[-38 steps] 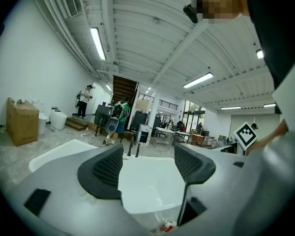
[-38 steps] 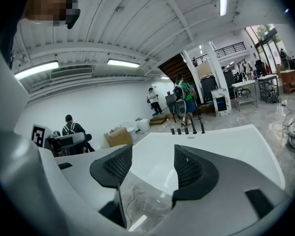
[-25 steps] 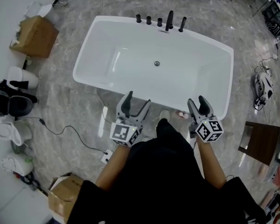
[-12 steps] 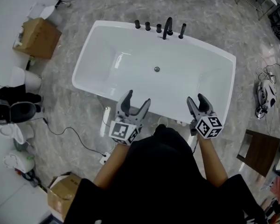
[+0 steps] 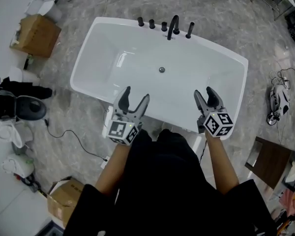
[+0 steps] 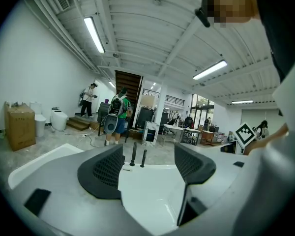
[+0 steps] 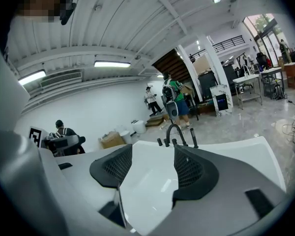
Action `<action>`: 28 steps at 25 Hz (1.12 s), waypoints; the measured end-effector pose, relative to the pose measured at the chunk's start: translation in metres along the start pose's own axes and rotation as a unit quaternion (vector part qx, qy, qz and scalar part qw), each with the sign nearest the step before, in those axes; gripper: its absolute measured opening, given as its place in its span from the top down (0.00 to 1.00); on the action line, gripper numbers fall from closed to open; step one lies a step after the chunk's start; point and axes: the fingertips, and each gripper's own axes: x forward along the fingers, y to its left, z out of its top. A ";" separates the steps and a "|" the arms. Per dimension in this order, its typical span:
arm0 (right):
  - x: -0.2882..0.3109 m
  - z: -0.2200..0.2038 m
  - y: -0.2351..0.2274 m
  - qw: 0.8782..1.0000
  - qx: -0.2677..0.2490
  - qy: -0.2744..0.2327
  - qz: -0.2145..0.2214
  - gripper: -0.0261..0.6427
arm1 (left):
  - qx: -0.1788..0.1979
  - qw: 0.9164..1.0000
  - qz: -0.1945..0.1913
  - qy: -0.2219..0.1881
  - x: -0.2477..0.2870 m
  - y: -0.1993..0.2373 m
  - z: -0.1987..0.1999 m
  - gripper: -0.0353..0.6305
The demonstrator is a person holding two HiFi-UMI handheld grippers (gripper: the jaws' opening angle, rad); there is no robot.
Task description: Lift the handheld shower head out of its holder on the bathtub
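Observation:
A white bathtub (image 5: 88,58) fills the middle of the head view. Black fittings stand in a row on its far rim: three knobs, a curved spout (image 5: 173,26) and, rightmost, the slim handheld shower head (image 5: 190,30) upright in its holder. My left gripper (image 5: 135,95) and right gripper (image 5: 203,92) hover over the near rim, both open and empty, far from the fittings. In the right gripper view the gripper (image 7: 152,163) frames the spout (image 7: 175,132) and shower head (image 7: 193,137). The left gripper (image 6: 147,163) shows two black posts (image 6: 133,154) between its jaws.
A cardboard box (image 5: 37,33) sits left of the tub, toilets (image 5: 17,107) and a floor cable further left. Another box (image 5: 64,198) lies at bottom left, a brown stool (image 5: 270,161) and a floor device (image 5: 278,102) at the right. People (image 6: 117,119) stand far behind.
Both grippers have come forward over the tub's near rim, the left one also drifting left. Both jaws stay open, and the fittings have not moved.

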 end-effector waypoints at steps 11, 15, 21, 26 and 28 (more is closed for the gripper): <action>0.077 -0.025 -0.020 0.998 -0.023 0.042 -0.039 0.61 | -0.011 0.998 -0.063 0.023 0.036 0.008 -0.003 0.49; 0.111 -0.019 -0.039 0.997 -0.024 0.046 -0.058 0.61 | -0.013 0.997 -0.071 0.024 0.053 0.027 -0.003 0.49; 0.168 0.001 -0.078 0.995 -0.053 0.048 -0.073 0.61 | -0.021 0.996 -0.085 0.036 0.090 0.040 -0.017 0.49; 0.211 0.000 -0.113 0.993 -0.067 0.059 -0.078 0.61 | -0.025 0.994 -0.103 0.042 0.120 0.033 -0.035 0.49; 0.229 -0.001 -0.129 0.992 -0.071 0.062 -0.078 0.61 | -0.028 0.993 -0.107 0.043 0.132 0.030 -0.039 0.49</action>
